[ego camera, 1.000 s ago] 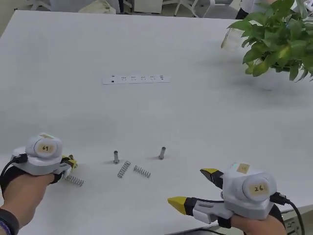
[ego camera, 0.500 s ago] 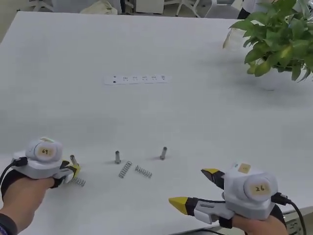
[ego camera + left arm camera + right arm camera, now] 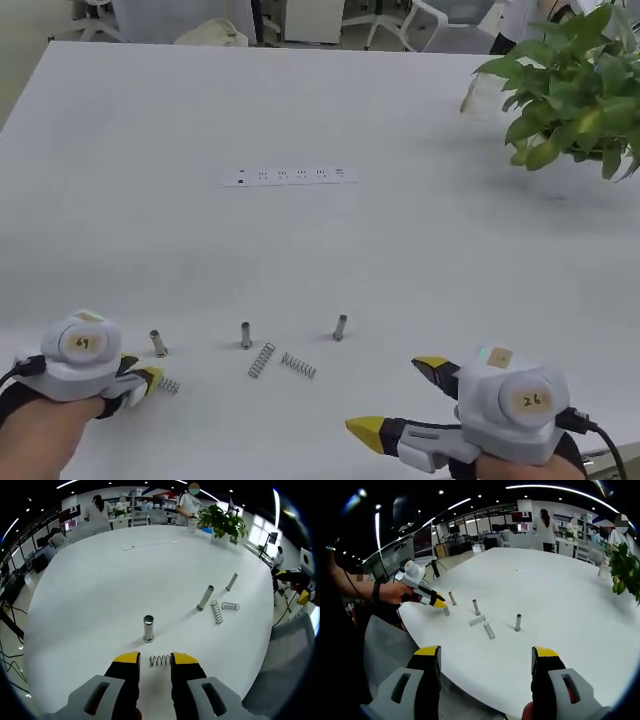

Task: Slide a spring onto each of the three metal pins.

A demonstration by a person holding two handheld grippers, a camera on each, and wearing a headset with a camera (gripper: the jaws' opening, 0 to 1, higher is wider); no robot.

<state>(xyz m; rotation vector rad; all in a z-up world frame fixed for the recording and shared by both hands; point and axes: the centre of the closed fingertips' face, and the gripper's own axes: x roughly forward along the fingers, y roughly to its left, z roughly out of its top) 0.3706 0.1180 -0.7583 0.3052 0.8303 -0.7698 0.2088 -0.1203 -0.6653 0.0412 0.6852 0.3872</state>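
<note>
Three pins stood upright in a row on the table: left pin, middle pin and right pin. All were bare, so I judged that no spring had been fitted yet.

The left gripper sat low over the table with its jaws narrowed around a spring. It lay crosswise in the gap, just short of the left pin. Whether the tips actually pinched it I could not tell. Starting there made sense, since that spring lay closest to its pin.

A second spring and a third spring lay loose just in front of the middle and right pins.

The right gripper hung wide open and empty at the near edge, well apart from the pins. It was probably held clear of the left gripper's work, ready to take one of the loose springs.
</note>
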